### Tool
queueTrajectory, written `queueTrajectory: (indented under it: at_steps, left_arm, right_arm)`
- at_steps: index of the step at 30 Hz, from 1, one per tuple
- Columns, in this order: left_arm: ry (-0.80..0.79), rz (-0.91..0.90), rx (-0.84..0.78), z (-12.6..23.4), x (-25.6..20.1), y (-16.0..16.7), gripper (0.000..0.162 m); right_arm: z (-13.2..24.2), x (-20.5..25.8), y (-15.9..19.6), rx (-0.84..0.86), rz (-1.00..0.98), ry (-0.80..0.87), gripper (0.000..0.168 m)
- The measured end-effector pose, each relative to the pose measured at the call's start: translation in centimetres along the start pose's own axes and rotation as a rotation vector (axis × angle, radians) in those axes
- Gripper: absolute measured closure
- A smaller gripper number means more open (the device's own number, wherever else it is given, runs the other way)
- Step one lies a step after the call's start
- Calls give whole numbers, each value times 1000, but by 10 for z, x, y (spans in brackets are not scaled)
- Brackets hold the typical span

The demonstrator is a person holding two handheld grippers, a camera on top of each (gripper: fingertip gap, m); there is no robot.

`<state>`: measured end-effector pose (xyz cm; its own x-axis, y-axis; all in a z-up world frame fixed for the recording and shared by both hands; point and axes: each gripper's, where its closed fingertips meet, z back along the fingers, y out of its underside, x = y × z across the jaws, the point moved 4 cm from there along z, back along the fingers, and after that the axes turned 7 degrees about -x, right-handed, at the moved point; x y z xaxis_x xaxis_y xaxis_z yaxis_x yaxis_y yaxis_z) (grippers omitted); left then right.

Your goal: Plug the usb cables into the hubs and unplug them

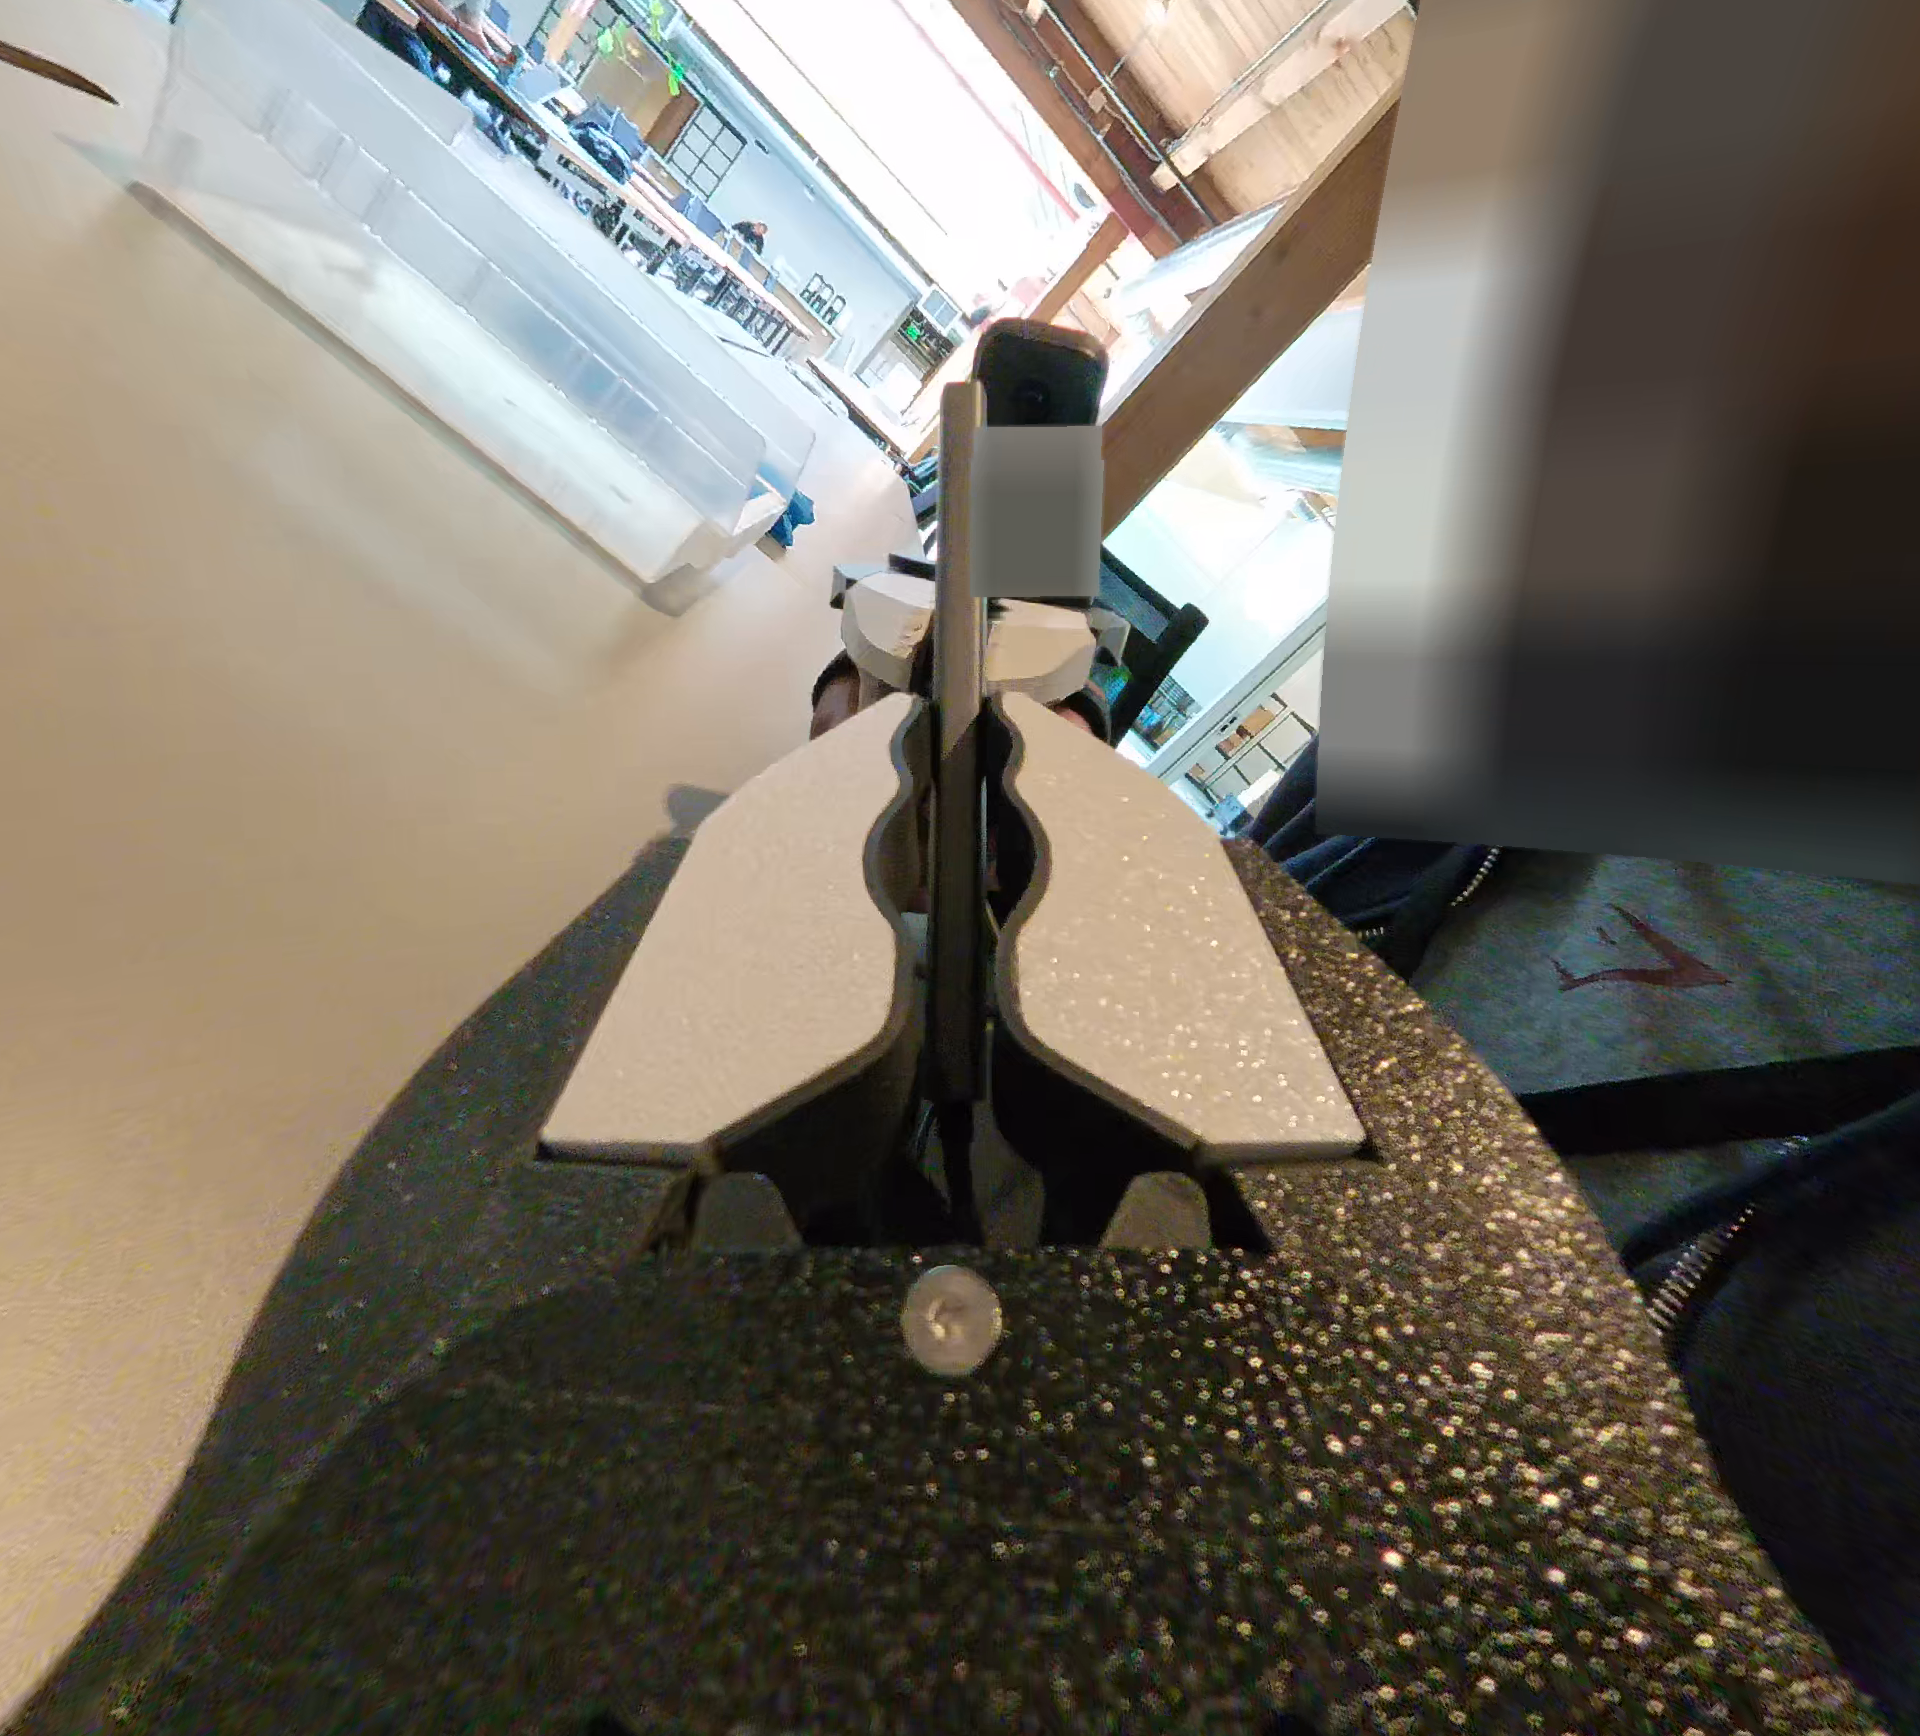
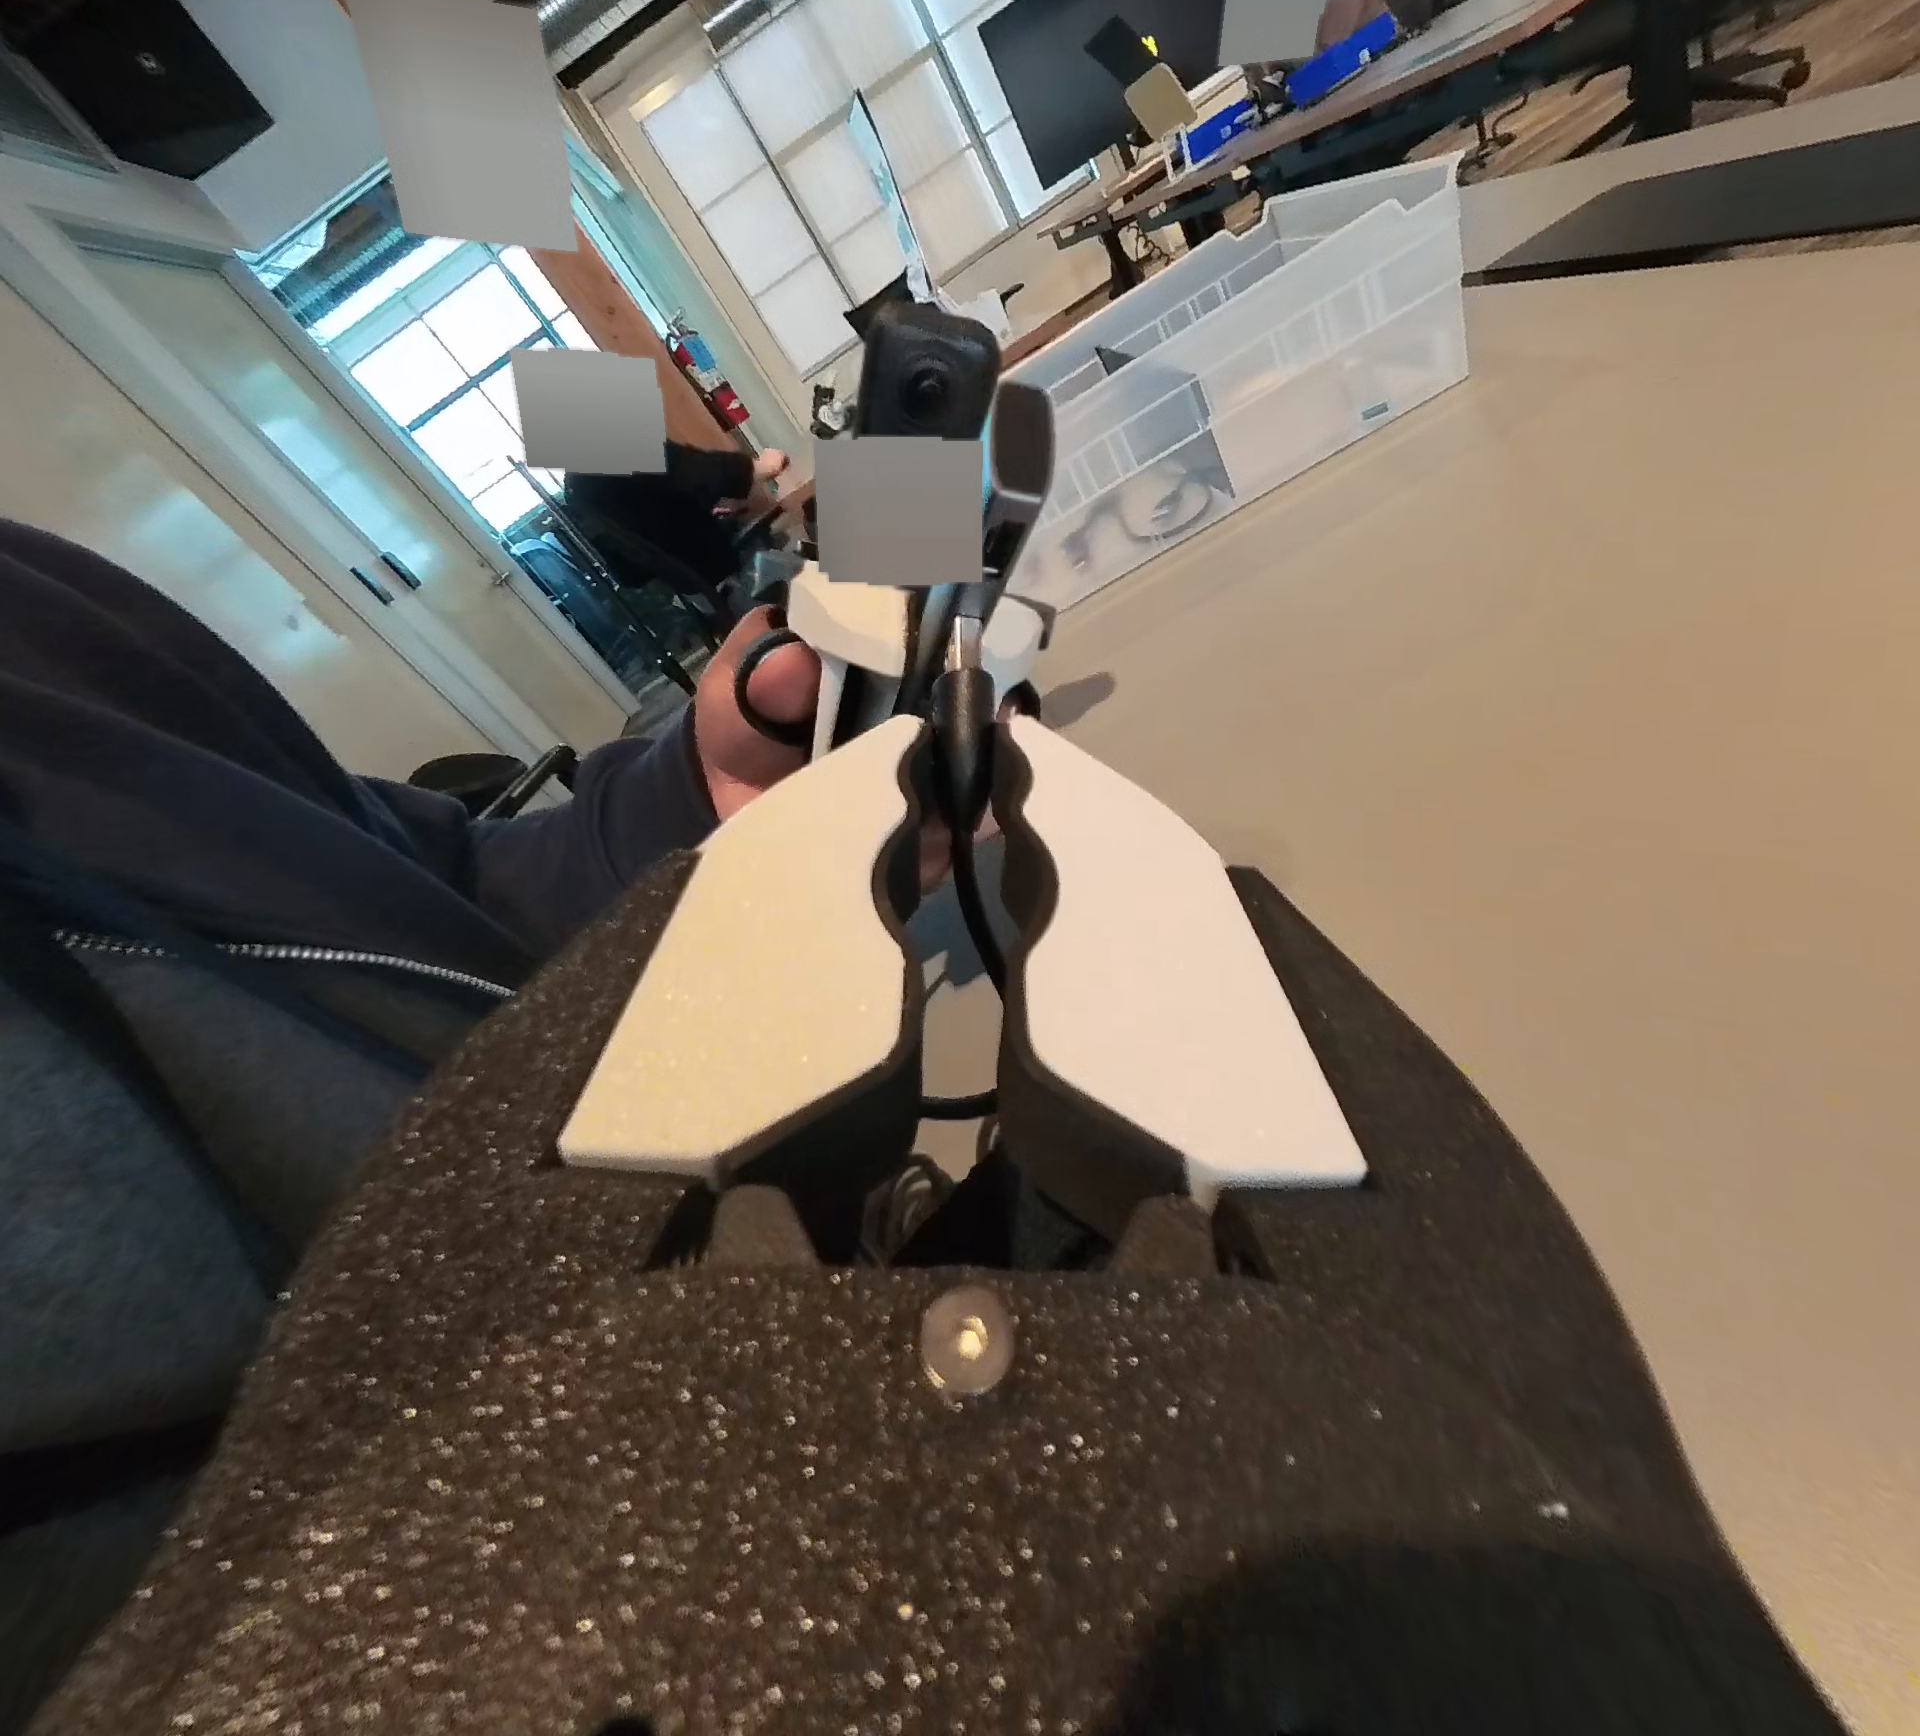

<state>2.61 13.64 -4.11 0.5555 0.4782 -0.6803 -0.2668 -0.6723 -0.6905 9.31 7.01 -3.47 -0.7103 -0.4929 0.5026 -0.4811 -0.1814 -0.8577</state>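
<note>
In the left wrist view my left gripper (image 1: 961, 730) is shut on a thin grey USB hub (image 1: 958, 855), seen edge-on and sticking out past the fingertips. My right gripper (image 1: 961, 637) faces it just beyond. In the right wrist view my right gripper (image 2: 961, 736) is shut on the black plug of a USB cable (image 2: 961, 710). The plug's metal tip (image 2: 966, 647) points at the hub (image 2: 1023, 450), which the left gripper (image 2: 925, 637) holds opposite. I cannot tell whether the tip is seated in a port. The cable trails back between my fingers.
Both grippers are held above a beige table (image 2: 1558, 647). A clear plastic divided bin (image 2: 1299, 315) stands on it, also in the left wrist view (image 1: 468, 315). The person's dark jacket (image 1: 1662, 1011) and hand (image 2: 748, 730) are close by. Desks and a monitor (image 2: 1101, 76) lie far behind. My left and right fingertips are right by each other.
</note>
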Motion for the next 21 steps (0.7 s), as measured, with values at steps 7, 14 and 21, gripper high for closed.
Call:
queueTrajectory:
  at_steps: [7, 14, 21]
  left_arm:
    - [-75, -129, 218, 1, 8, 17, 153]
    - [-104, -309, 430, -3, 8, 27, 153]
    - [-49, -323, 434, -4, 0, 19, 151]
  right_arm:
    - [7, -6, 15, 102, 17, 26, 158]
    - [15, -5, 27, 225, 56, 19, 158]
    - [17, -1, 31, 273, 80, 0, 158]
